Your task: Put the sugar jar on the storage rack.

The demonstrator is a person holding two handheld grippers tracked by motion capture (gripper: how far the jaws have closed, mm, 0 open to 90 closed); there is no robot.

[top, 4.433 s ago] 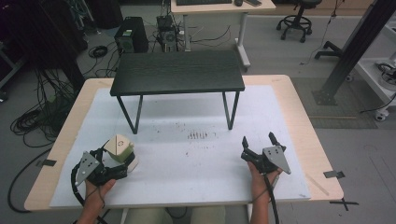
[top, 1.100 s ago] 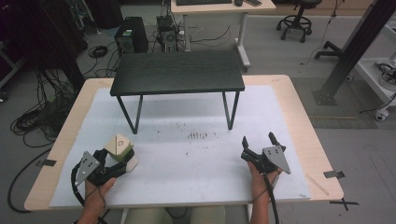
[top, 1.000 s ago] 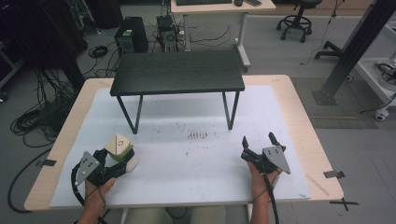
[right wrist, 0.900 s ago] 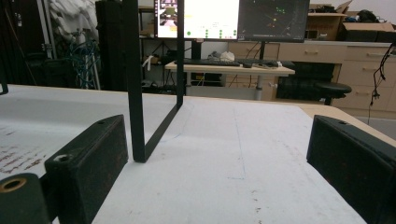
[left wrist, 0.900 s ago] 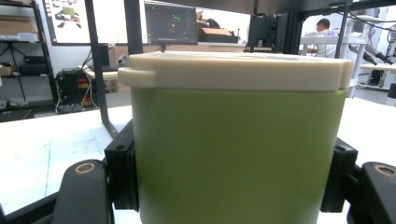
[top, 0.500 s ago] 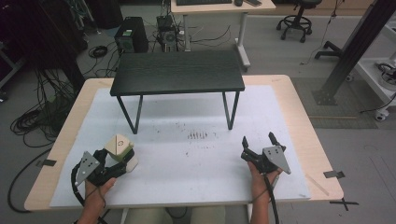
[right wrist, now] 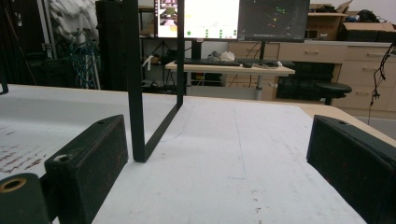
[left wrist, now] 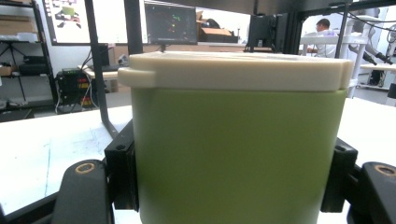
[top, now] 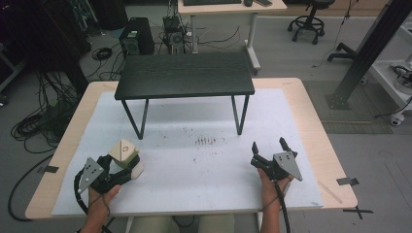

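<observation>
A green container with a cream lid (top: 125, 156) stands on the white tabletop near its front left. My left gripper (top: 122, 165) is shut on it, and in the left gripper view the container (left wrist: 236, 149) sits tight between the two black jaws, touching both pads. Over at the front right, my right gripper (top: 269, 150) rests low on the table with its jaws spread wide. Nothing lies between them in the right gripper view (right wrist: 219, 163), just white table surface.
A small black bench-like table (top: 184, 75) stands on thin legs across the back middle of the white sheet (top: 194, 170); one leg (right wrist: 135, 93) rises just ahead of the right gripper. Dark smudges (top: 209, 141) mark the sheet's centre. Desks, cables and monitors stand beyond.
</observation>
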